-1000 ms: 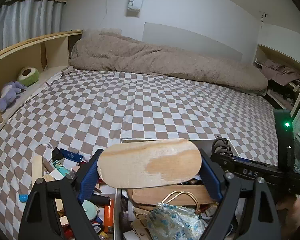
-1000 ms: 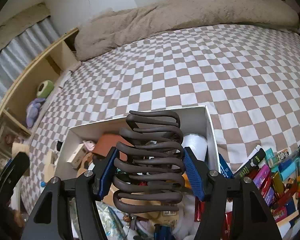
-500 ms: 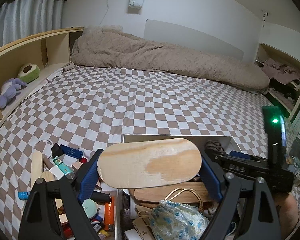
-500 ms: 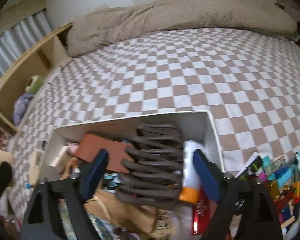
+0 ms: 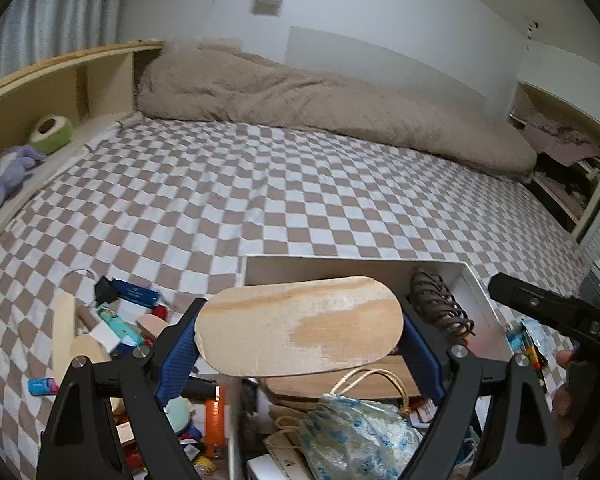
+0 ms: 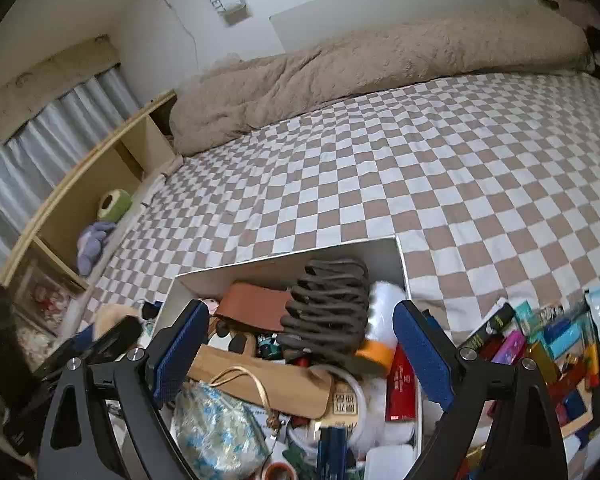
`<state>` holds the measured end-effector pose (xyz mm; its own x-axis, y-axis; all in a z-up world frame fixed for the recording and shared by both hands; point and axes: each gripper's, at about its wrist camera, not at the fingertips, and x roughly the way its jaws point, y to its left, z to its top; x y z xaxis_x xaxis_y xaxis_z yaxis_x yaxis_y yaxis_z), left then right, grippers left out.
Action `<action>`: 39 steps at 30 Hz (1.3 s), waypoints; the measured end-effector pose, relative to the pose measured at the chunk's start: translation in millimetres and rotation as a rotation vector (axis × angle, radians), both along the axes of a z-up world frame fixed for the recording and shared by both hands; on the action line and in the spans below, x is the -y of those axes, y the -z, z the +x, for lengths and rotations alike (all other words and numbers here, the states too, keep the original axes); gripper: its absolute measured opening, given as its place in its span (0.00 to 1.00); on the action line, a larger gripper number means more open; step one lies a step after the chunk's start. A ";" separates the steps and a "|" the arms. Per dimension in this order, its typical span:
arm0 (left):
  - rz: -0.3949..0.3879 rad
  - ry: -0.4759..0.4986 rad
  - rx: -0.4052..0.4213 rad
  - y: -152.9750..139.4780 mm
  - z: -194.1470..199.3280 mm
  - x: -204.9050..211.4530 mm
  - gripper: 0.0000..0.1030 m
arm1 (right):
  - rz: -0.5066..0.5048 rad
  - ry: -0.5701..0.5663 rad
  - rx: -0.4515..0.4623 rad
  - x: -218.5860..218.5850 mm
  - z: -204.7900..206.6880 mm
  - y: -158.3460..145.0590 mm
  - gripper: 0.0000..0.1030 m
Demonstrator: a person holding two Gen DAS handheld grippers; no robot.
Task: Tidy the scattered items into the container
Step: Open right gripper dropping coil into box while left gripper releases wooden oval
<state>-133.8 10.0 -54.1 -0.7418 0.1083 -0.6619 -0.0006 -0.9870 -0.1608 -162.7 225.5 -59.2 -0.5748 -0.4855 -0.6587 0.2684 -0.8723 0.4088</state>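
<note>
Checkered bed (image 5: pixel 284 184), beige duvet (image 5: pixel 308 100) — wooden shelf (image 5: pixel 60 80), curtained window (image 5: pixel 60 12), white wall (image 5: pixel 380 8)

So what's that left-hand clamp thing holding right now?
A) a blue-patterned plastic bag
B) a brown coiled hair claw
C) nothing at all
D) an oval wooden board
D: in the left wrist view the left gripper has its blue pads pressed on both ends of the oval wooden board, held above the white box; the brown hair claw lies inside the box, and the plastic bag sits below.
</note>
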 end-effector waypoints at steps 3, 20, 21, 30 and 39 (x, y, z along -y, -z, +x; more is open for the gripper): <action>-0.008 0.004 0.020 5.2 -4.9 -6.7 0.87 | 0.011 -0.001 0.000 -7.0 7.6 2.5 0.90; 0.005 0.066 0.177 45.0 -36.2 -31.7 0.87 | 0.078 -0.016 0.006 -19.8 24.0 15.6 0.90; 0.005 0.066 0.188 47.3 -36.6 -33.3 0.87 | 0.077 -0.021 0.006 -18.8 24.0 16.1 0.90; 0.023 0.046 0.207 52.5 -37.1 -28.2 1.00 | 0.051 -0.063 -0.026 -10.6 27.5 16.6 0.90; -0.047 0.051 0.126 34.9 -20.8 -33.8 1.00 | 0.032 -0.100 -0.092 -9.7 33.9 9.5 0.90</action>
